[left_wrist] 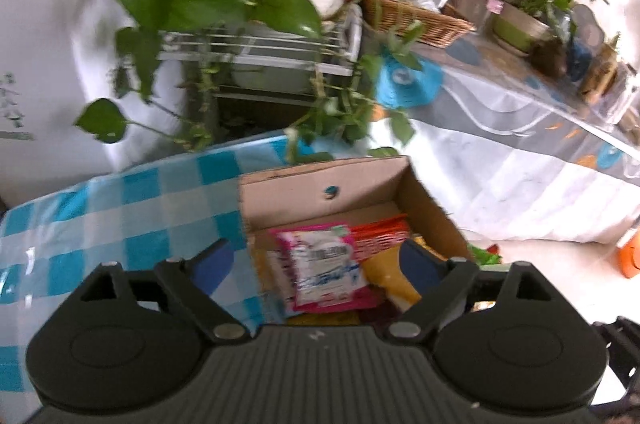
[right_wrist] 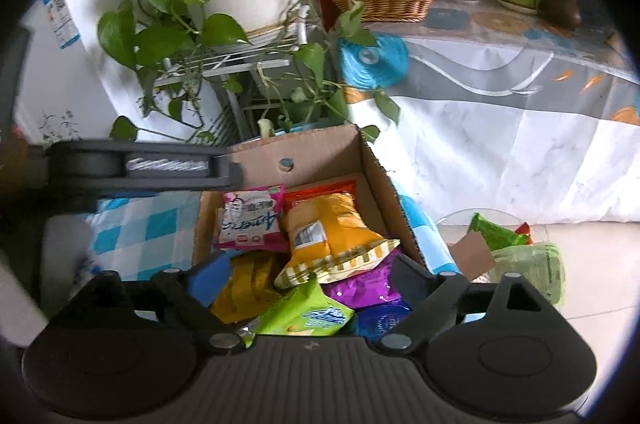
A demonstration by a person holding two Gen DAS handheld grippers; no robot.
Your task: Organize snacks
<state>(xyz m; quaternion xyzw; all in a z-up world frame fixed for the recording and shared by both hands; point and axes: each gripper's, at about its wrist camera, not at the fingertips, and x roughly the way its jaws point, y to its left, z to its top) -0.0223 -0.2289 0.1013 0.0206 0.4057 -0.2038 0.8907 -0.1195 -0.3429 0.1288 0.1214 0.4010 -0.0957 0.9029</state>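
The left gripper (left_wrist: 318, 258) hangs with its jaws apart and empty above the left half of the cardboard box (left_wrist: 320, 184), the pink packet (left_wrist: 326, 270) lying flat straight below, its long side running away from the tool. Further right, the right gripper (right_wrist: 310, 274), likewise spread and holding nothing, faces the yellow bag (right_wrist: 328, 232), which slants toward the far wall; that hand looks nearer it, though blur makes depth uncertain

pink snack packet (right_wrist: 252, 220), upside-down script lettering, not legible
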